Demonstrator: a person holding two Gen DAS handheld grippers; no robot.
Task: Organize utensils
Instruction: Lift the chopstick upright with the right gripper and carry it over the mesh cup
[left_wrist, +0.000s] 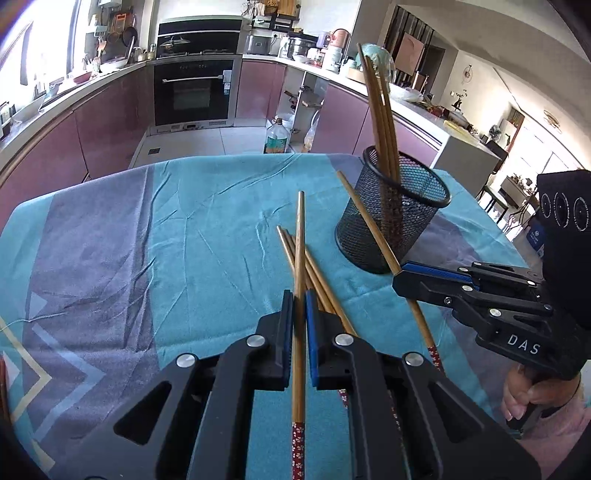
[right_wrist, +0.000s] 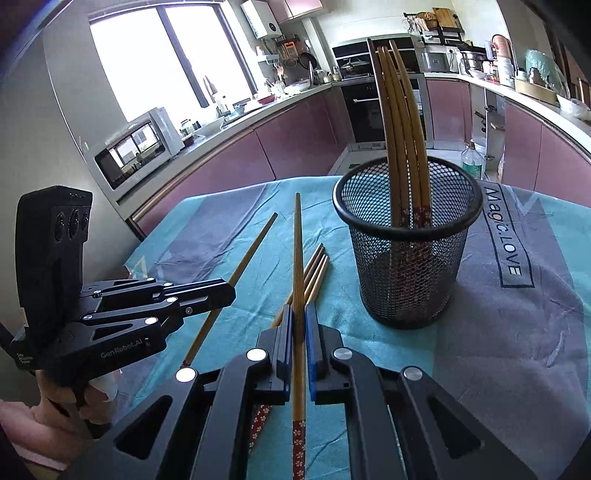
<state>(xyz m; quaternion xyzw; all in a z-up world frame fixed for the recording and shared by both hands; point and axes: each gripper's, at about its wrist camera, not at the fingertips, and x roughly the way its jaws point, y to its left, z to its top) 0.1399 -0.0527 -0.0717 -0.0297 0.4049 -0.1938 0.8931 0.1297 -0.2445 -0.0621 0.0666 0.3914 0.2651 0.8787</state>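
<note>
Each gripper, left (left_wrist: 299, 314) and right (right_wrist: 299, 325), is clamped on one chopstick, lifted for the mesh holder (right_wrist: 406, 258) near the desk's far edge, loose chopsticks (right_wrist: 314, 273) lying beside it.

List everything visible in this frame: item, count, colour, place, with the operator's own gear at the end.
mesh holder: one, black, upright on the cloth.
chopsticks in holder: about four, wooden, tips up.
loose chopsticks: about three, wooden, flat on the cloth between the grippers.
held chopsticks: two, wooden with red floral ends, one per gripper.
tablecloth: one, teal and grey.
oil bottle: one, clear, on the floor.
microwave: one, white, on the counter.
left gripper: black, shut on a chopstick.
right gripper: black, shut on a chopstick.
</note>
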